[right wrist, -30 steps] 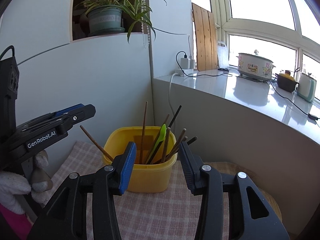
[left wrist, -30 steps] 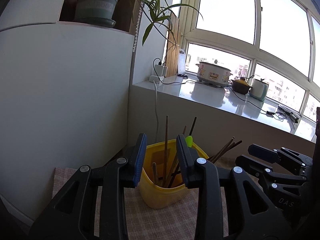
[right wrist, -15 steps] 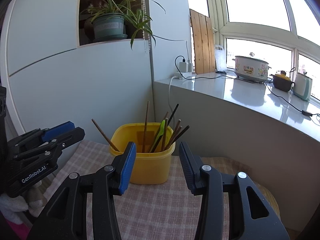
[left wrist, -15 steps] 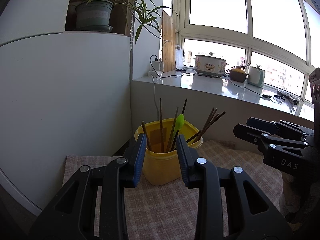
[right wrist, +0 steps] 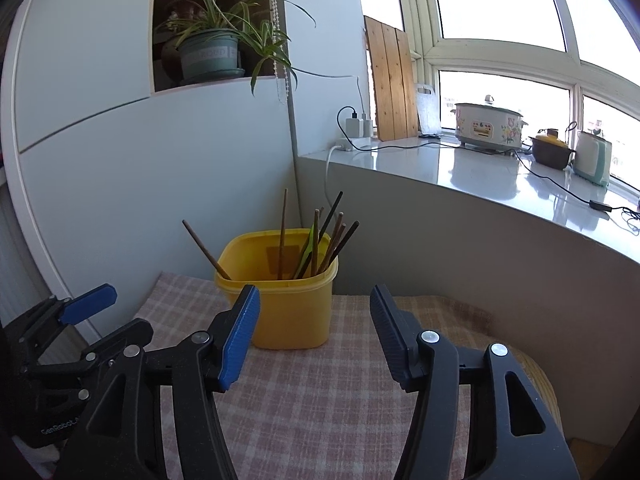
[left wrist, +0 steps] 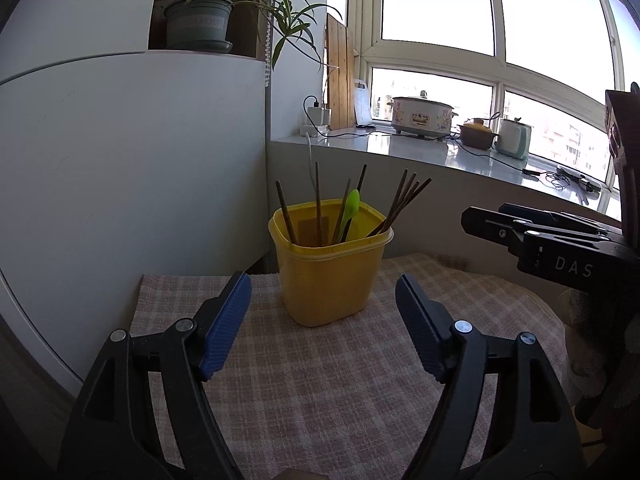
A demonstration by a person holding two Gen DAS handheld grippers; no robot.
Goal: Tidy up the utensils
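Note:
A yellow plastic tub (left wrist: 330, 276) stands on a pink checked cloth (left wrist: 320, 392) and holds several brown chopsticks (left wrist: 402, 204) and a green spoon (left wrist: 350, 210). It also shows in the right wrist view (right wrist: 288, 308). My left gripper (left wrist: 323, 300) is open and empty, a little in front of the tub. My right gripper (right wrist: 314, 312) is open and empty, also in front of the tub. Each gripper shows from the side in the other's view: the right one (left wrist: 552, 240) and the left one (right wrist: 80, 320).
A white cabinet wall (left wrist: 120, 180) rises at the left with a potted plant (left wrist: 198, 20) in a niche. A white windowsill (right wrist: 480, 172) behind carries a slow cooker (right wrist: 488, 124), a brown pot (right wrist: 550, 152), a kettle (right wrist: 592, 156) and cables.
Both grippers have drawn back from the tub and risen, and both have opened wider. The tub and its utensils have stayed in place.

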